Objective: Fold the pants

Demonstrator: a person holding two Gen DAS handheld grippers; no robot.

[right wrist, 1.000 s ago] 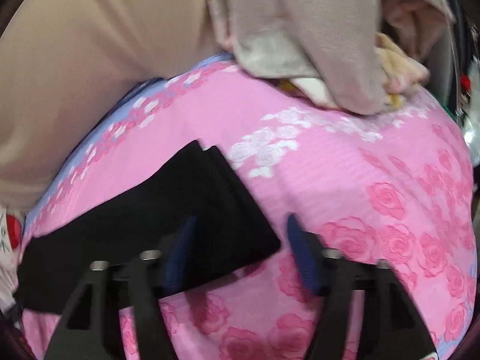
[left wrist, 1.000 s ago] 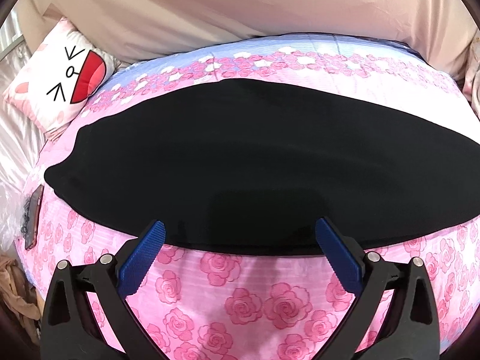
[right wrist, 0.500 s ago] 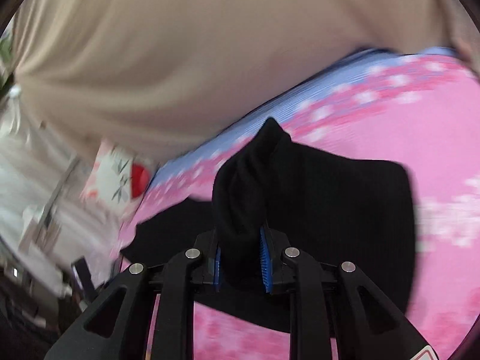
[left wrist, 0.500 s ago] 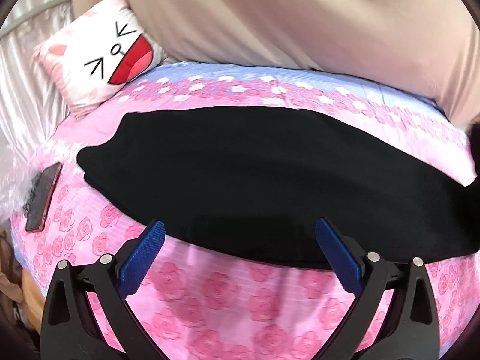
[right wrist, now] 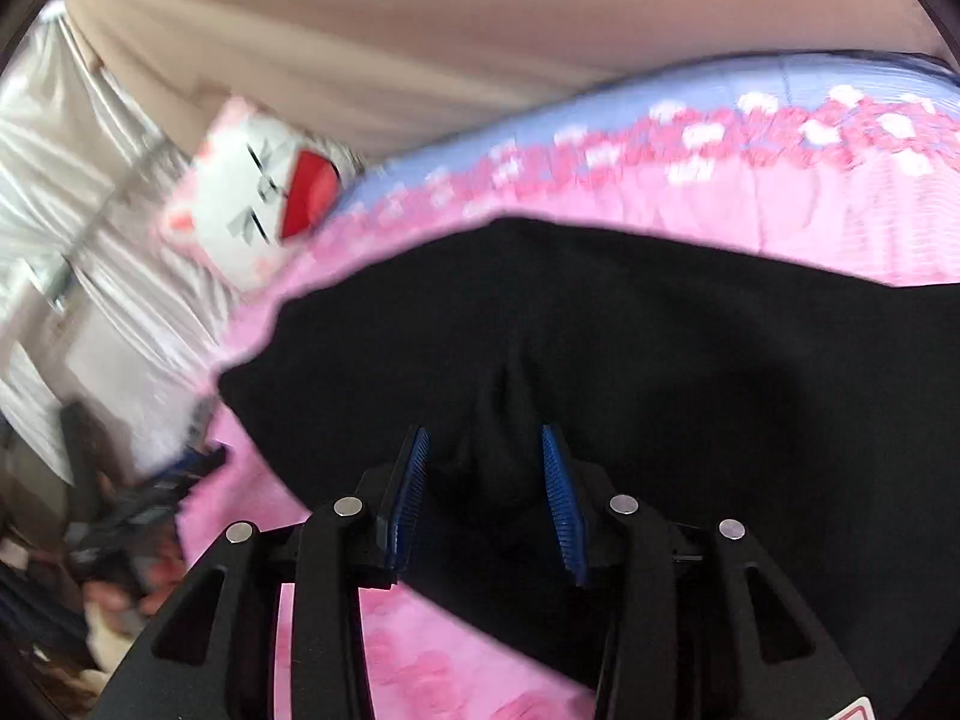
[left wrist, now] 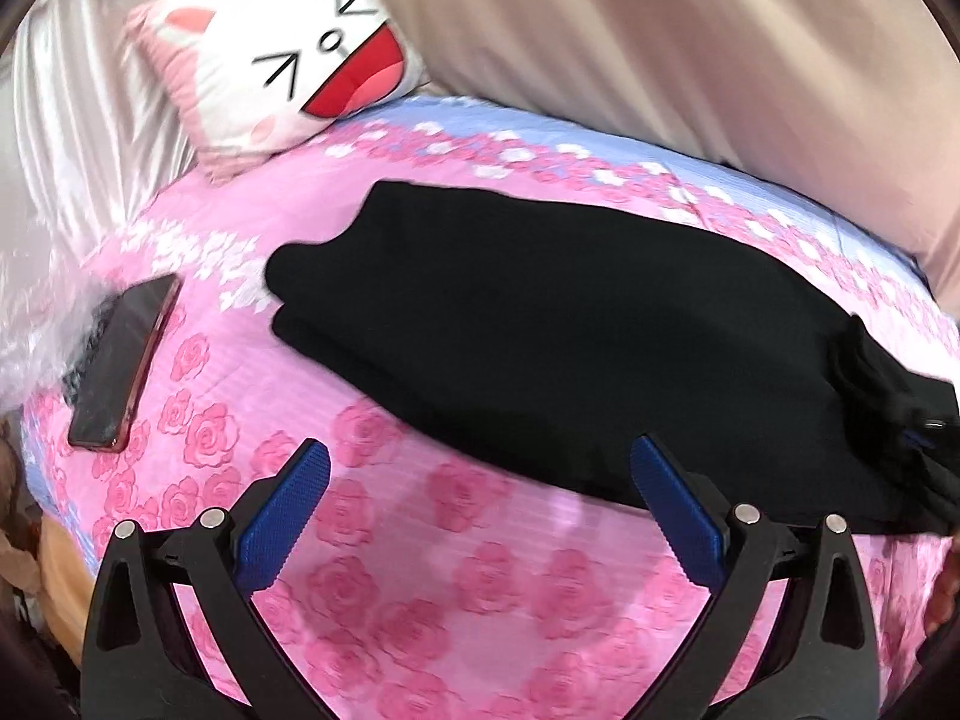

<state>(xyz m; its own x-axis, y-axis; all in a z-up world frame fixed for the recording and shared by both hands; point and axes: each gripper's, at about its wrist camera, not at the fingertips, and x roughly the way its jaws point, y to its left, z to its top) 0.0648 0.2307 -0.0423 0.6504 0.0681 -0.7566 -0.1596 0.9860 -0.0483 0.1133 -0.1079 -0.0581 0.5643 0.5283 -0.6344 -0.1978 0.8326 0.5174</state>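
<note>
1. While the black pants [left wrist: 576, 336] lie across the middle of the pink rose bedspread [left wrist: 456, 588], the step in hand looks like the lengthwise fold: one end has been carried over onto the rest, so the cloth shows doubled at its left edge in the left wrist view.
2. Right gripper [right wrist: 486, 492]: low centre of its own frame, right over the black cloth. Its jaws have just been opening; a raised pinch of fabric stands between the blue pads [right wrist: 561, 504], but the pads look apart from it, so I read this as let go, not clamped.
3. Left gripper [left wrist: 480, 516]: bottom centre of its frame, jaws spread wide, nothing between them, hovering above bare bedspread just short of the near hem of the pants.
4. Both tools point downward at a slant toward the bed; the right view is blurred.
5. Next move, as a judgement: pull the right gripper clear of the bunched fabric, then smooth it or take the doubled end for another fold. Needs a clean pinch through both layers.
6. Clutter: cat-face pillow [left wrist: 282, 54] upper left, phone [left wrist: 123, 354] at left on the bedspread, well apart from the pants.
</note>
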